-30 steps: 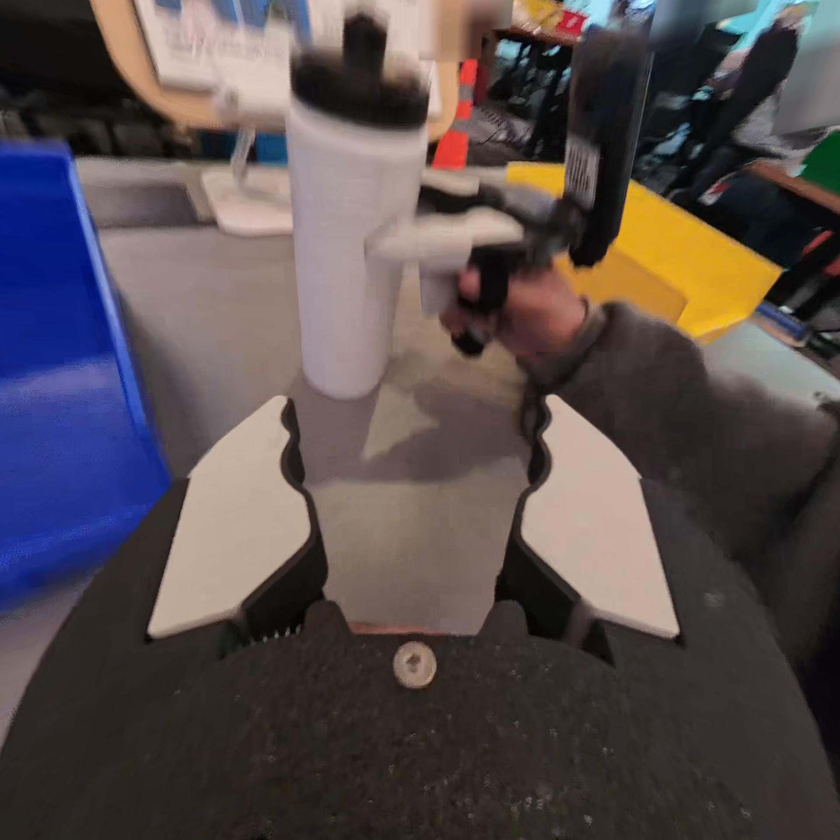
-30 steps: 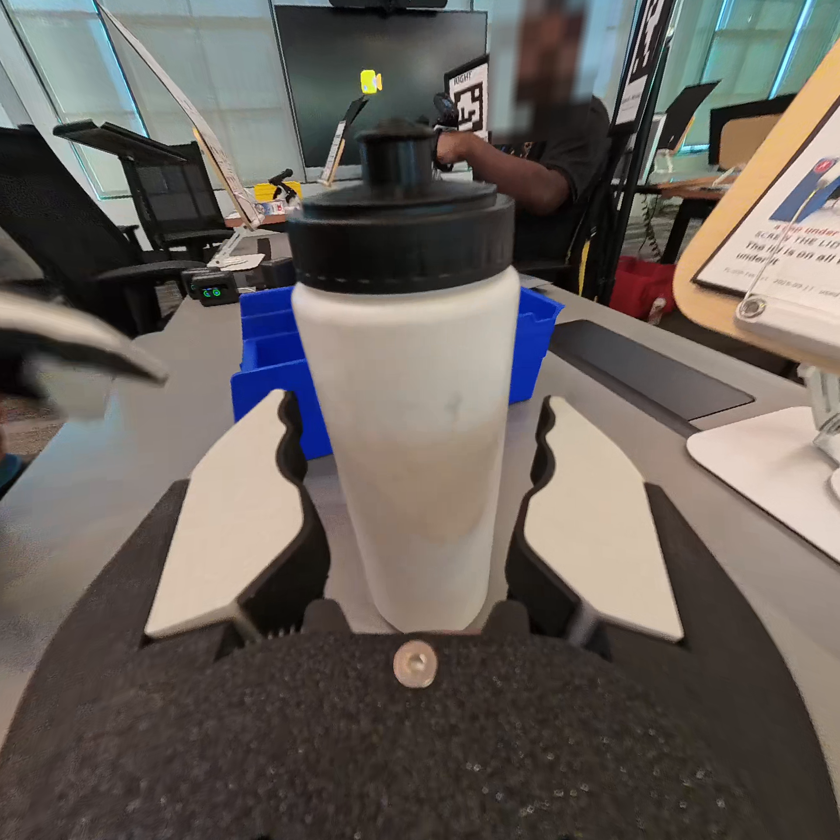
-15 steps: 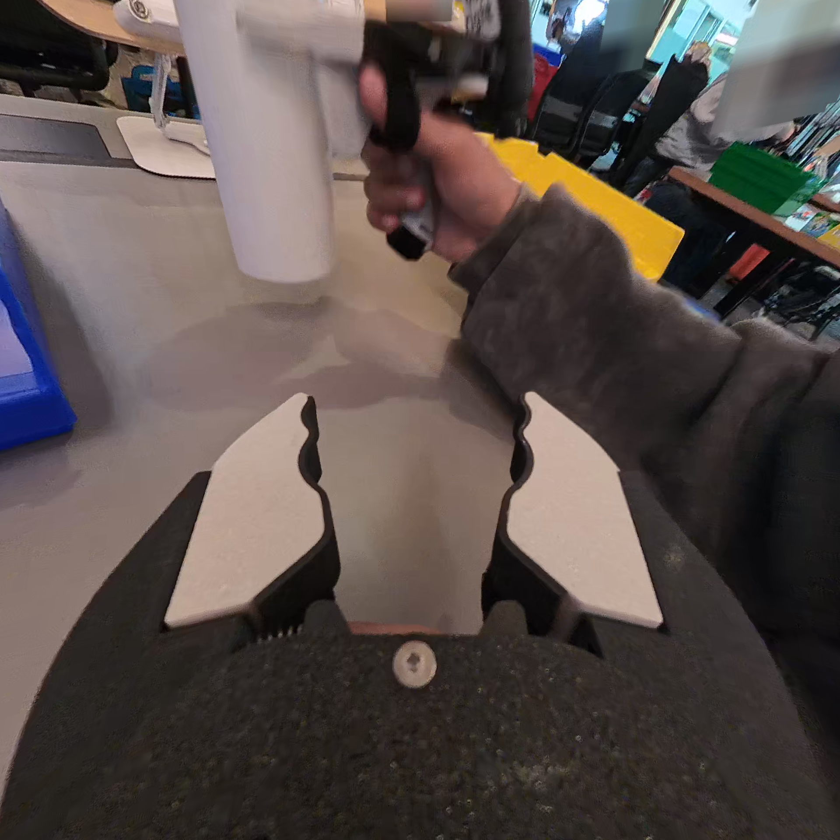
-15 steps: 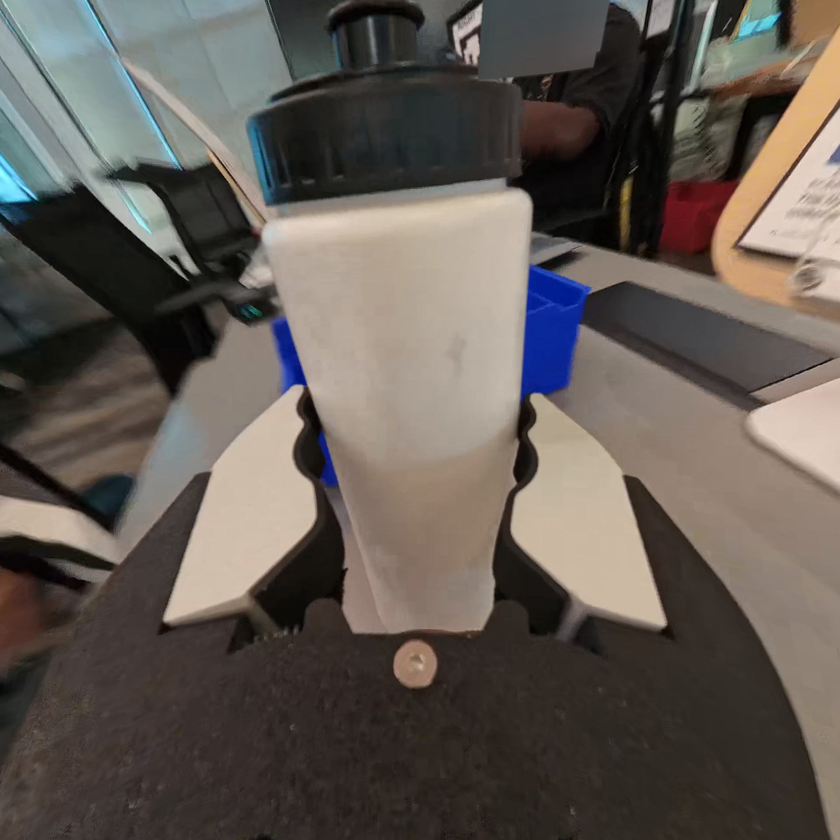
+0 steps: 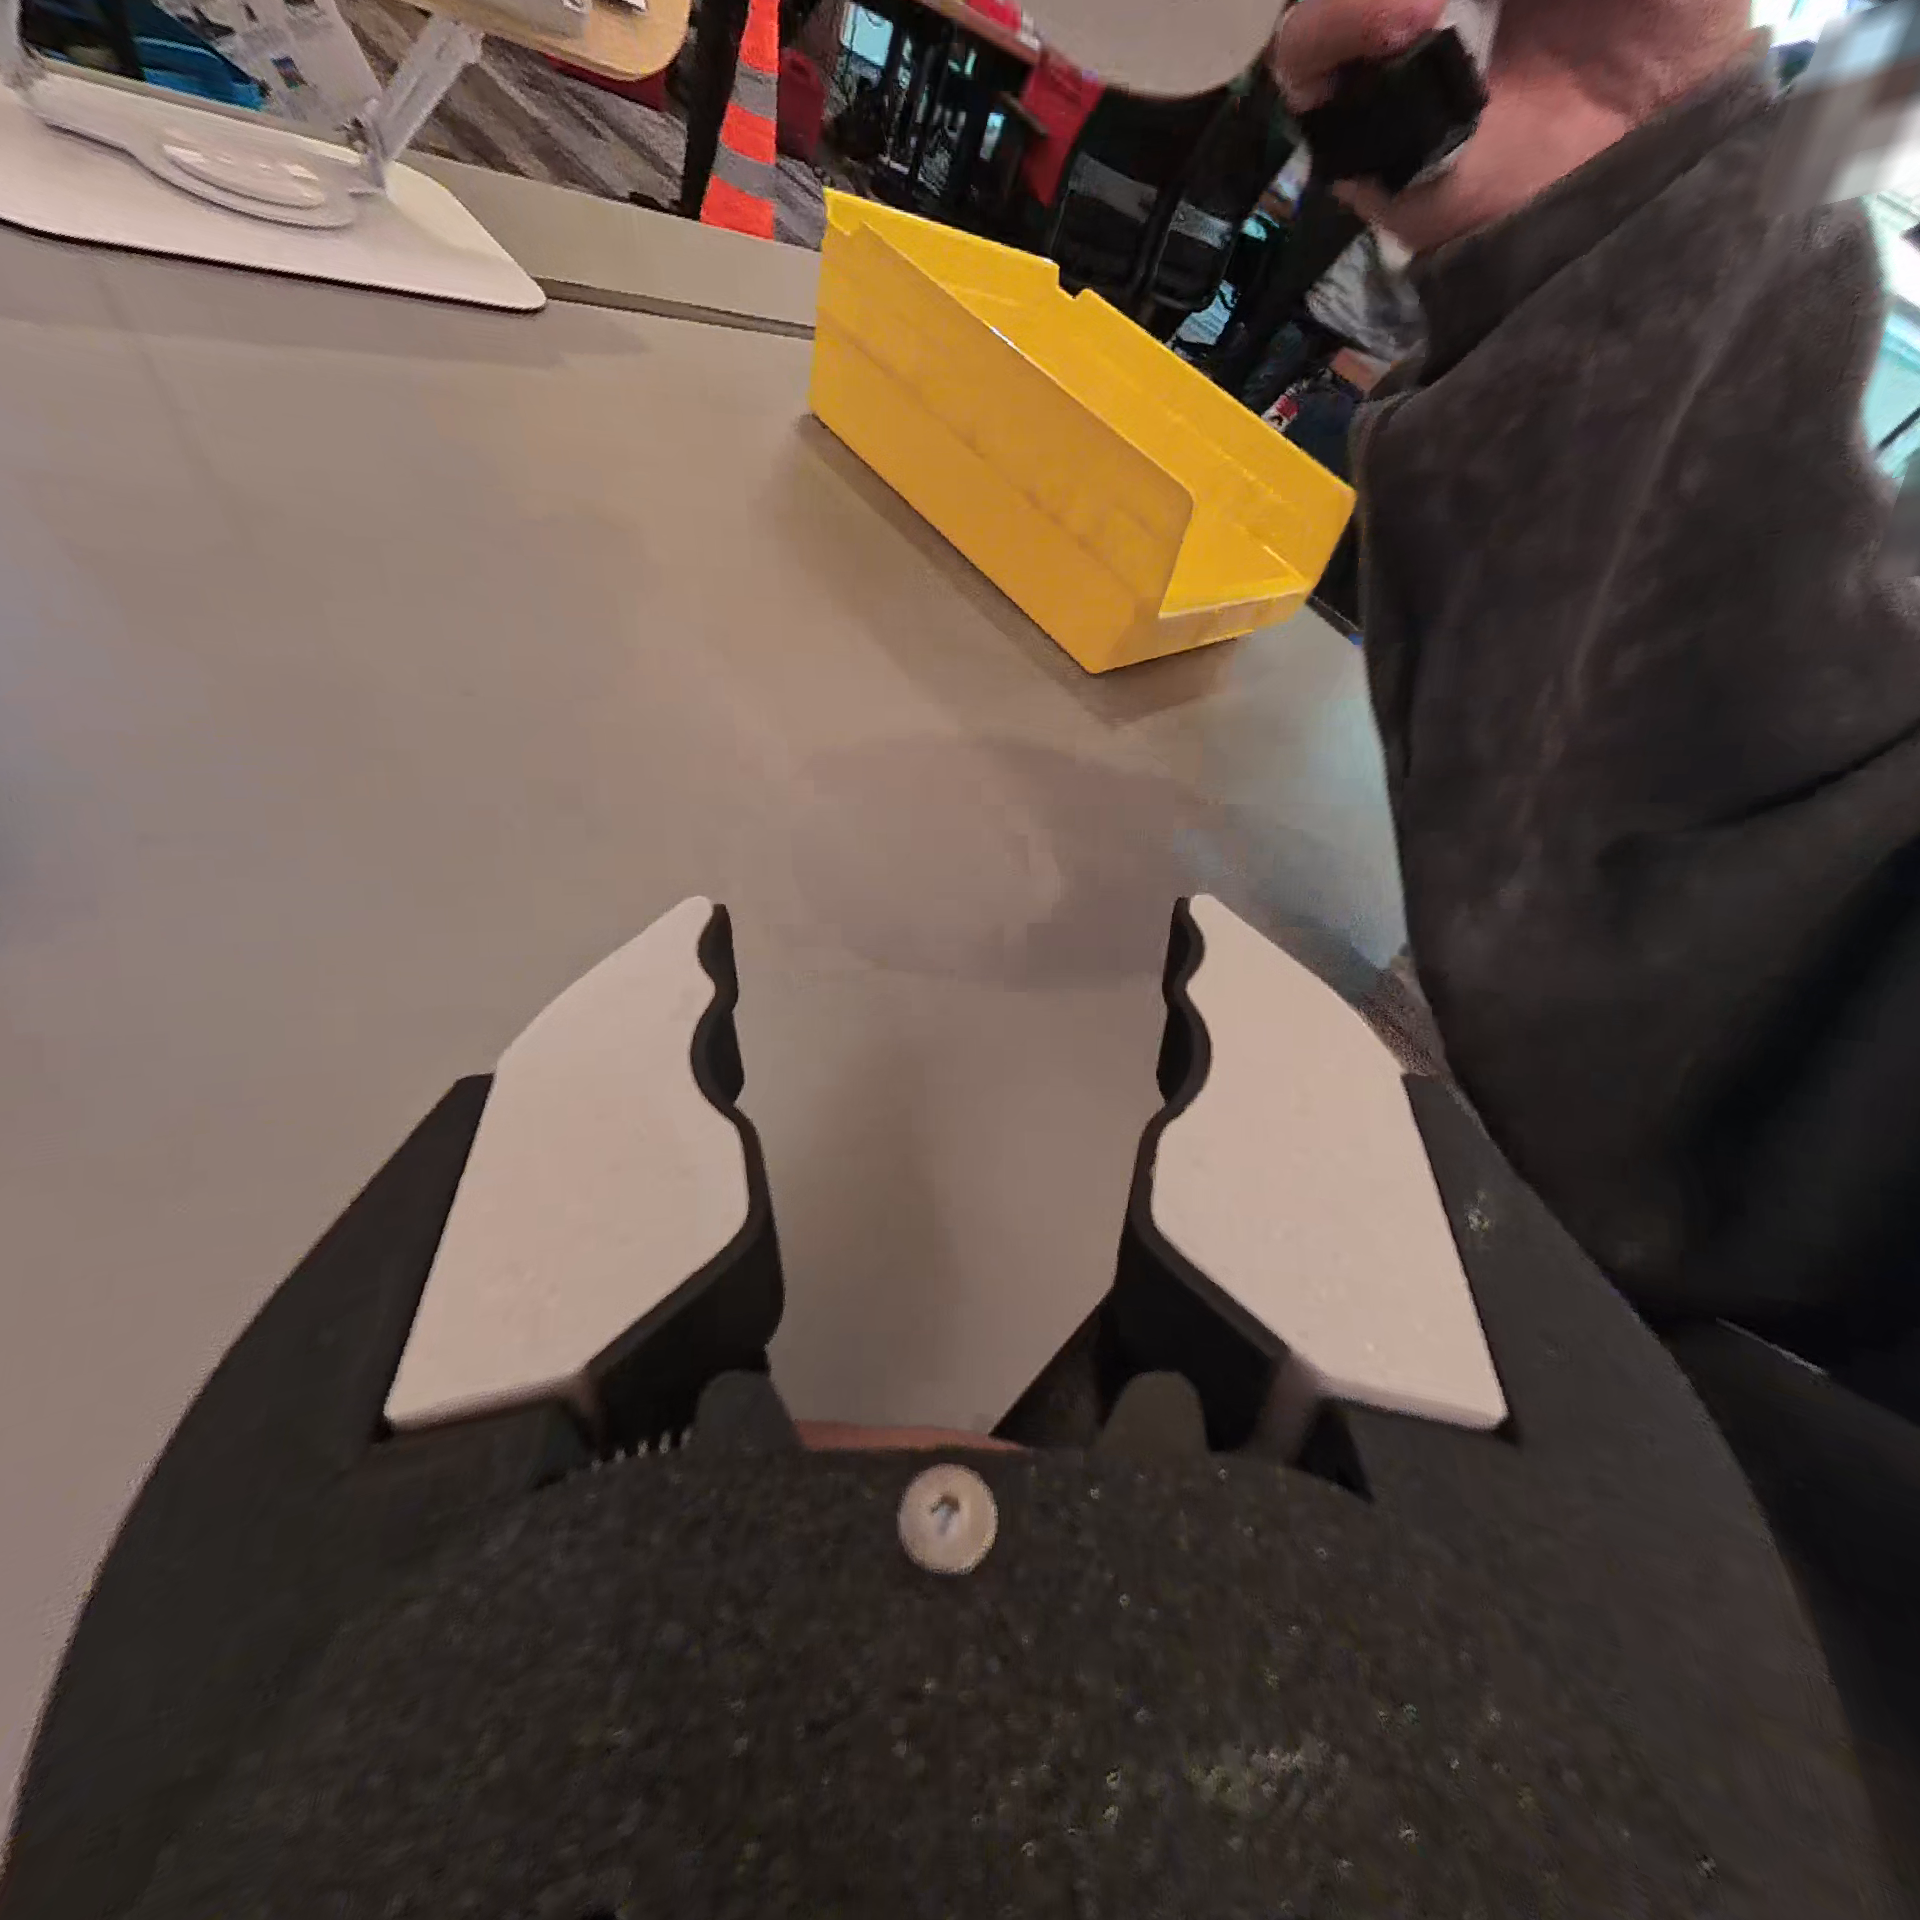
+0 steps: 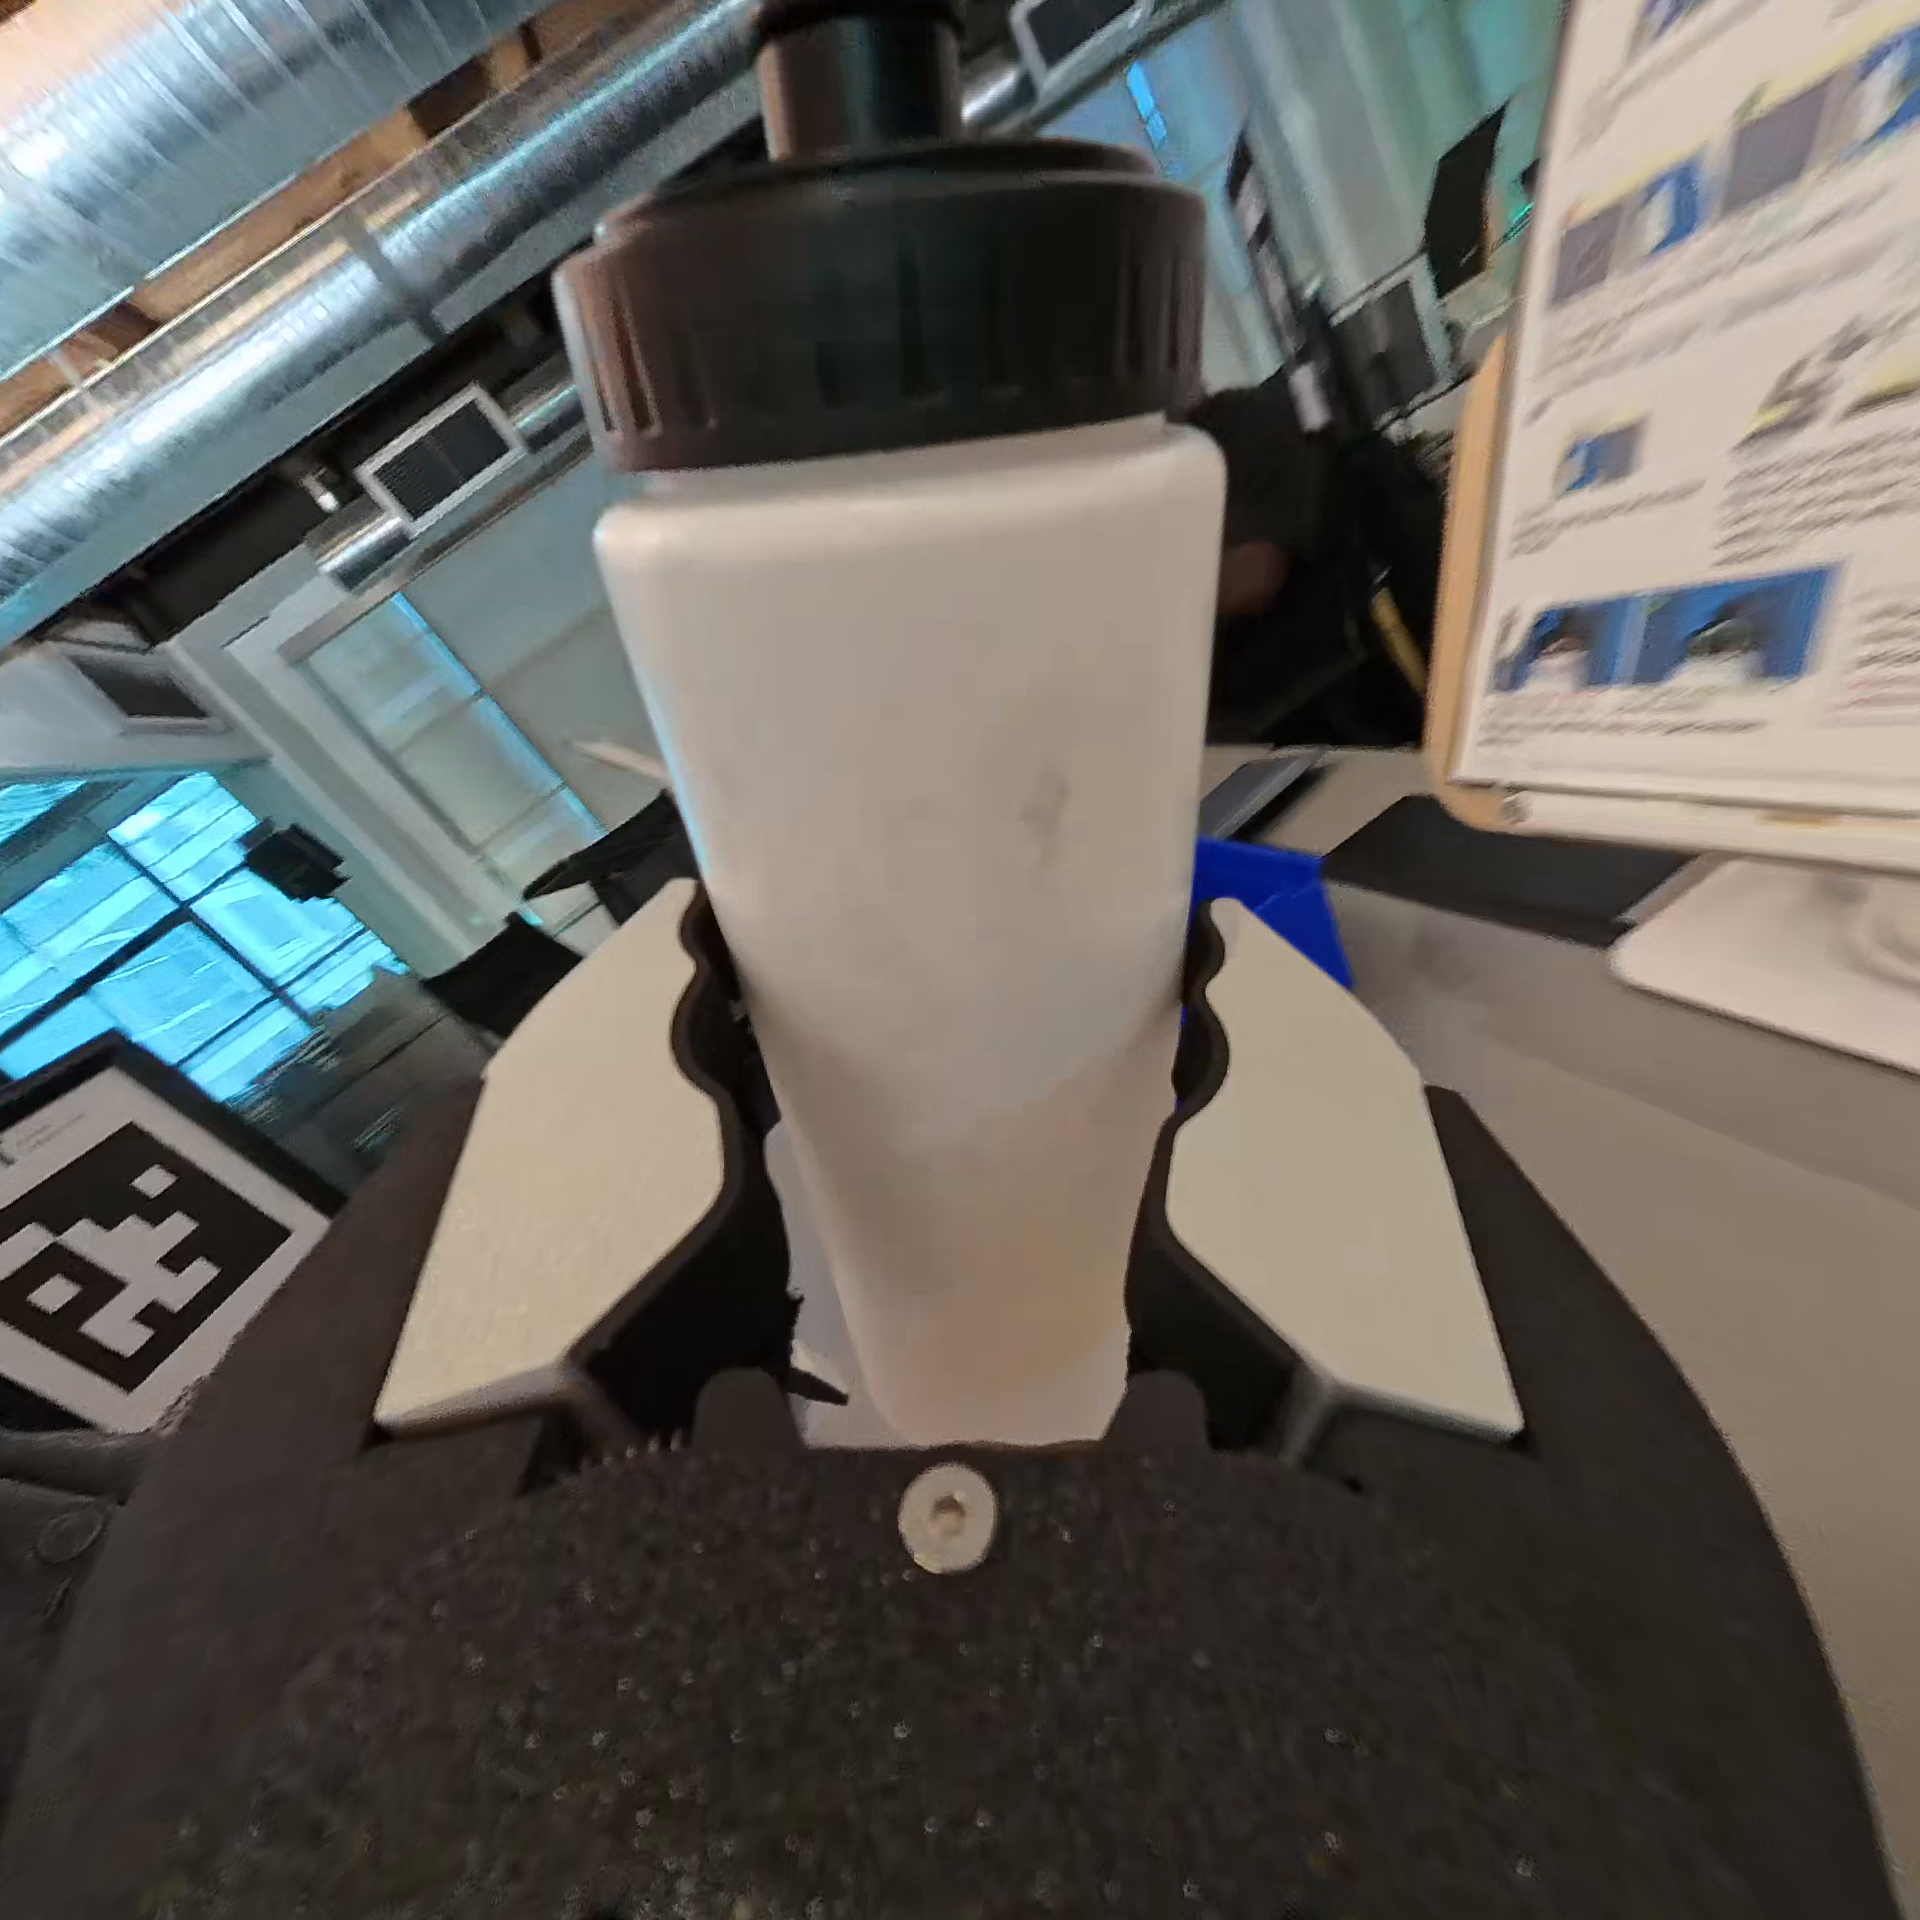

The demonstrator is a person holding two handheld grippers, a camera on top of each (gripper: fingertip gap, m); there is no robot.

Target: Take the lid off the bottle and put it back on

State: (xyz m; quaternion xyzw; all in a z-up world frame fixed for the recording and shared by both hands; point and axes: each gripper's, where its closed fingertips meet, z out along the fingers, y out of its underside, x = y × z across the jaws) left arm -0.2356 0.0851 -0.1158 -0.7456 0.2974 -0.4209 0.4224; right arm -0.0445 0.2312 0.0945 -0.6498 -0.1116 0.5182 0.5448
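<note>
The right gripper (image 6: 951,997) has its fingers (image 6: 582,1164) closed against the lower body of the white bottle (image 6: 925,779), which is held up off the grey table (image 6: 1662,1164); the bottle's plain side carries no brand or label, only faint scuffs. Its black ribbed lid (image 6: 894,312) with spout sits on top. The left gripper (image 5: 951,987) hovers over the table with its fingers (image 5: 592,1174) spread wide, holding nothing. A yellow bin (image 5: 1049,436) stands ahead of it, beside a grey sleeve (image 5: 1662,675). A printed instruction sheet (image 6: 1714,395) on a stand is too blurred to read; a black-and-white marker card (image 6: 114,1236) shows lower left.
</note>
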